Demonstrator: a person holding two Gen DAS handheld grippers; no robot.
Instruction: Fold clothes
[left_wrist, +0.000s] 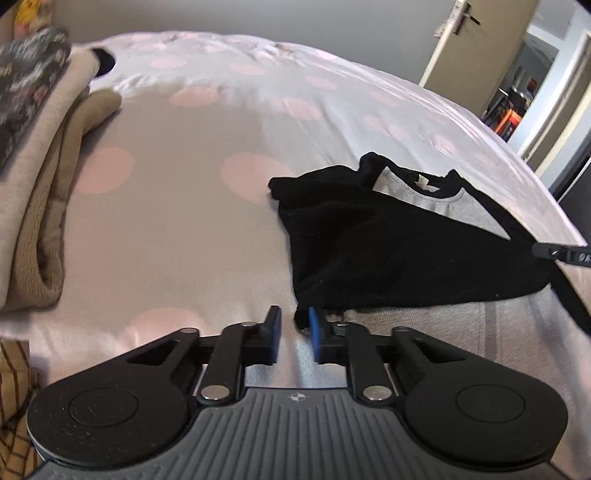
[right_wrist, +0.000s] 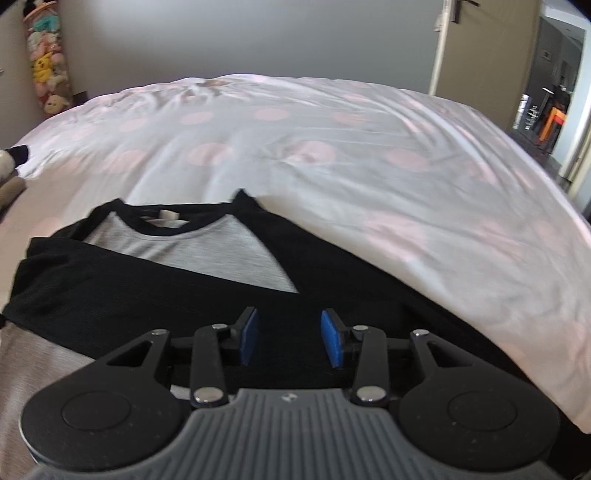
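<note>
A grey shirt with black sleeves and black collar (left_wrist: 406, 240) lies on the bed, its black sleeves folded across the grey body. It also shows in the right wrist view (right_wrist: 177, 243). My left gripper (left_wrist: 294, 338) is open and empty, low over the shirt's grey lower part, just short of the folded black sleeve's edge. My right gripper (right_wrist: 290, 338) is open and empty, directly above the black sleeve. The tip of the right gripper (left_wrist: 565, 254) shows at the right edge of the left wrist view.
The bed cover (right_wrist: 332, 155) is white with pink dots. A stack of folded beige and grey clothes (left_wrist: 40, 206) with a dark printed item on top lies at the bed's left. An open door (left_wrist: 480, 55) stands at the far right. Plush toys (right_wrist: 46, 70) hang by the wall.
</note>
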